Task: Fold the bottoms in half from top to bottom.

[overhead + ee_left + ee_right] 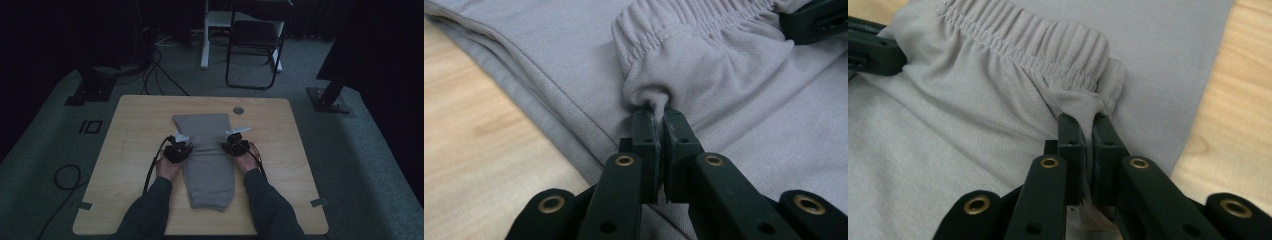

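Grey elastic-waist trousers (209, 170) lie lengthwise on the middle of the wooden table (135, 125), partly folded. My left gripper (178, 148) is at the garment's left edge and my right gripper (236, 145) at its right edge. In the left gripper view the left gripper (658, 113) is shut on a bunched corner just below the gathered waistband (684, 25). In the right gripper view the right gripper (1087, 119) is shut on the other corner of the waistband (1038, 45). The waistband is stretched between the two grippers above a lower layer of the same fabric.
A round cable hole (238, 110) sits in the table beyond the garment. Bare wood lies on both sides of the garment. A black folding chair (252, 45) and a white desk leg (204, 35) stand on the carpet behind the table. Cables (67, 177) trail on the floor at left.
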